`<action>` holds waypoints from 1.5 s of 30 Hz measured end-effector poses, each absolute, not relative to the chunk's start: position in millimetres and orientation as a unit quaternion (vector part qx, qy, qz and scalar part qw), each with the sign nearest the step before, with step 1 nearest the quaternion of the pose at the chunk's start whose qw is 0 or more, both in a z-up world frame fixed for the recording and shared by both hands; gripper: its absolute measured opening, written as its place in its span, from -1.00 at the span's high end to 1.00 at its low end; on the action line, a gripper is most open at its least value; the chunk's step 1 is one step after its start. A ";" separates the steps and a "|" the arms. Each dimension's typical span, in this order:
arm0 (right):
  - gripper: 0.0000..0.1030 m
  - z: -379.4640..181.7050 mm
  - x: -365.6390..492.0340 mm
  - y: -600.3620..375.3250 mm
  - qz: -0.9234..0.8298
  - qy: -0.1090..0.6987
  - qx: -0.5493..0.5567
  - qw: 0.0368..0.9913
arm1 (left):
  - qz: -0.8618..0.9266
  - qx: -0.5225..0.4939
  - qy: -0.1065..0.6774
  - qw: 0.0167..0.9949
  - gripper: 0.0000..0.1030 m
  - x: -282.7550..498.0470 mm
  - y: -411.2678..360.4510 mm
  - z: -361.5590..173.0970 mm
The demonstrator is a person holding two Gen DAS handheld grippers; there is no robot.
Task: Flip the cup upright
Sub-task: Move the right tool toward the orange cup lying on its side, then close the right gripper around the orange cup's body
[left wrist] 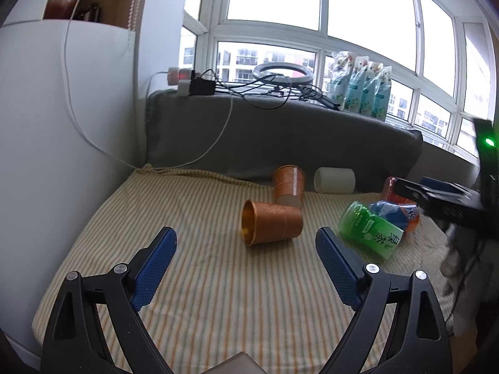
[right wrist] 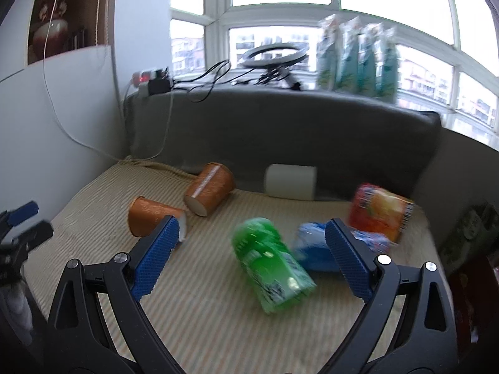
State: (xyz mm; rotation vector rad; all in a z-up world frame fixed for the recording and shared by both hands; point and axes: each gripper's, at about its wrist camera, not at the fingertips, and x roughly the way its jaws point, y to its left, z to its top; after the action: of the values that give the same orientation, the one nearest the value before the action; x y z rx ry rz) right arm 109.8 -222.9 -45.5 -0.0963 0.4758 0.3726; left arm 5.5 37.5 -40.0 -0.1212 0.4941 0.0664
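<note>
The copper-orange paper cup (left wrist: 271,226) lies sideways, mouth leftward, straight ahead of the spread, empty left hand-held gripper (left wrist: 246,243); the right hand-held gripper (right wrist: 252,233), also released, sits farther off.

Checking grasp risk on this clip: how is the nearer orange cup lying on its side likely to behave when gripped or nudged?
The nearer orange cup lies on its side on the striped cushion, so it may roll, probably curving since it tapers. It looks like thin paper, likely light and easily crushed. It seems to touch the second cup, which may shift too.
</note>
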 end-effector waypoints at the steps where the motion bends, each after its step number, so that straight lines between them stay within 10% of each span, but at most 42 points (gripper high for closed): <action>1: -0.88 -46.2 117.2 -216.0 0.189 0.242 -0.047 0.950 | 0.035 -0.062 0.246 0.967 -0.77 4.9 40.9 -41.3; 34: -0.86 -116.0 320.7 -96.0 0.186 0.481 0.049 0.856 | 0.087 -0.091 0.280 0.952 -0.77 -10.5 97.7 -64.1; 45: -0.34 -132.8 336.5 -87.9 0.188 0.519 0.062 0.832 | 0.092 -0.095 0.280 0.951 -0.77 -10.6 101.8 -66.6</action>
State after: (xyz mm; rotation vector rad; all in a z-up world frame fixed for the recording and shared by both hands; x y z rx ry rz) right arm 336.5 -87.9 -132.8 0.1306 1.1005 0.3993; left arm -10.6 101.8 -66.6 -0.1924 0.5687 0.1861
